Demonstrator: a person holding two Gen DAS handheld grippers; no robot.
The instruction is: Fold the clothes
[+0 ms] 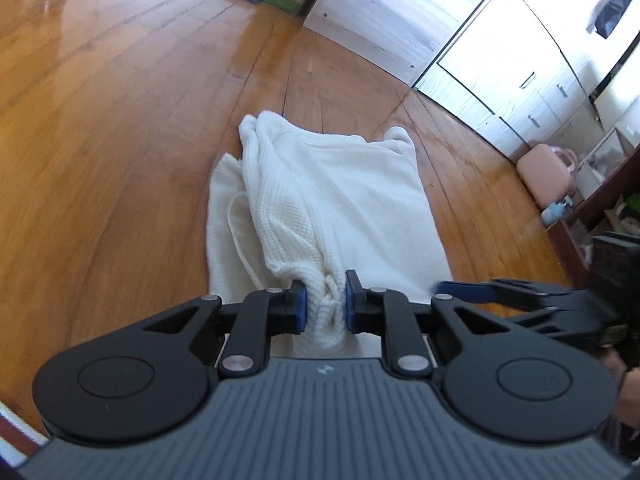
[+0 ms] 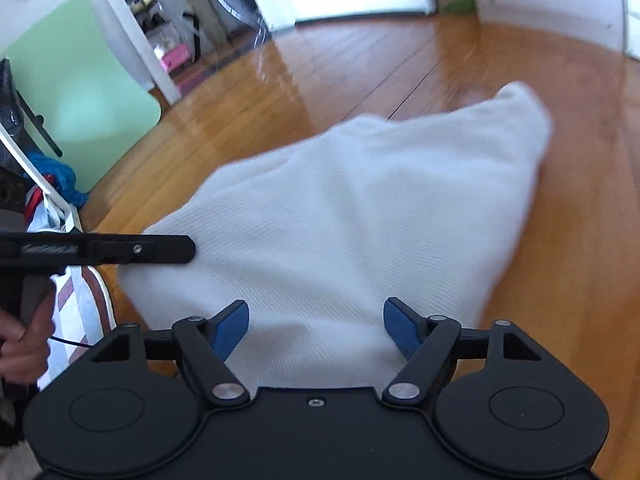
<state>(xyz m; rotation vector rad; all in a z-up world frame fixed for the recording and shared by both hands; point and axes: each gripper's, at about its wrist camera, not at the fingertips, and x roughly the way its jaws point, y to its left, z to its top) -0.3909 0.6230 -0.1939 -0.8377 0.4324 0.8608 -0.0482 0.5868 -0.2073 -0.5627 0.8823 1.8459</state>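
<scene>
- Blue pads [image 1: 301,309] of the left gripper [image 1: 326,307] squeeze a bunched fold of the white garment [image 1: 332,200] in the low middle of the left wrist view.
- White garment cloth rises in wrinkles between those two pads, so this gripper is closed on it.
- Right gripper [image 2: 316,330] has its two blue pads [image 2: 231,330] spread wide apart in the low middle of the right wrist view.
- Nothing is pinched there; the cloth only lies under and past the spread pads, and the view is too blurry to tell if they touch it.
- The garment lies on the wooden floor [image 1: 120,120], a soft heap in the middle of both views, with a thin white cord looping out on its left side in the left wrist view.
- A black gripper part sticks in from the left edge of the right wrist view, its tip over the cloth's edge.
- A hand [image 2: 24,340] holds a handle at the lower left of that view.
- White cabinets [image 1: 500,72] stand at the upper right of the left wrist view, with a pink case [image 1: 544,176] on the floor near them.
- A pale green board [image 2: 76,88] leans at the upper left of the right wrist view.
</scene>
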